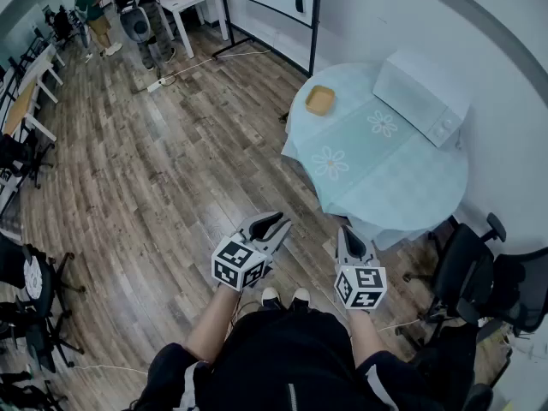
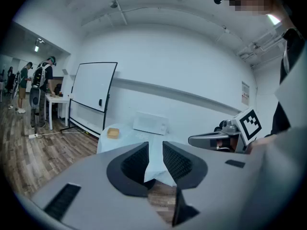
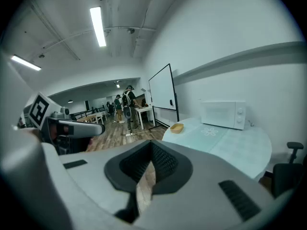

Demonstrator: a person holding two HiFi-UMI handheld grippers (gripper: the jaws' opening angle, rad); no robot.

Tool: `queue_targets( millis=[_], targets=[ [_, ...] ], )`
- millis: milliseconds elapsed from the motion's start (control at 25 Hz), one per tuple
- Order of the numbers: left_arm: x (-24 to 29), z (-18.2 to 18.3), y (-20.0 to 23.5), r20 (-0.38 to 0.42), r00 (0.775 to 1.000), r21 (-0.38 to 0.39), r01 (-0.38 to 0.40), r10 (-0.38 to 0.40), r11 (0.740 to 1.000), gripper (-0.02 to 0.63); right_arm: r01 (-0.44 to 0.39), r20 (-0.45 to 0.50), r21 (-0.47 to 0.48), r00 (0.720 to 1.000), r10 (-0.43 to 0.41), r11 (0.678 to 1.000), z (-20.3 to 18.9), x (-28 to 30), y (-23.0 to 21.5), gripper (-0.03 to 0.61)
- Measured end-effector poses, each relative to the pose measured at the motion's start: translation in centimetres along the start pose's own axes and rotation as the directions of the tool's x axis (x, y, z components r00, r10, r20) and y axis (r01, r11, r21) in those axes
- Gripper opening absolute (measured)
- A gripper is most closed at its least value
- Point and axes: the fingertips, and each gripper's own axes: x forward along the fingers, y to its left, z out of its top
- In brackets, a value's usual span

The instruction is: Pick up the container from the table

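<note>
Carried low at bottom centre of the head view, well apart from the worktop (image 1: 385, 178): left gripper (image 1: 267, 227) with jaws slightly spread, right gripper (image 1: 351, 240) with jaws pressed together, both empty. Yellow container (image 1: 319, 100) at upper centre, near the worktop's left edge, untouched; probably just not reached yet.

Bright even indoor light, cool bluish cast, ceiling strip lamp (image 3: 98, 27) glaring white, faint soft shadows on wooden floor (image 1: 171, 195), heavy fisheye bending and black corners in both gripper views, left claw (image 2: 155, 148) and right claw (image 3: 151, 143) slightly soft
</note>
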Motion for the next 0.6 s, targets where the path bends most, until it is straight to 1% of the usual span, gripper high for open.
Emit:
queue_targets(
  millis=[200,360,600],
  targets=[
    [0.1,0.5,1.5,0.001,1.0,0.004,0.01,-0.01,1.0,0.1,0.009,0.054,0.036,0.998,-0.011,0.999,1.2,1.1,0.3,0.026],
    [0.1,0.2,2.3,-0.004,1.0,-0.008,0.013,-0.013,1.0,0.1,0.014,0.041,0.037,0.999,-0.016,0.999,0.9,1.8,0.5,0.026],
    [-0.8,0.2,4.4,-0.005,1.0,-0.016,0.015,-0.015,1.0,0.1,0.015,0.031,0.033,0.999,-0.016,0.999,1.0,3.3,2.2,0.026]
  ],
)
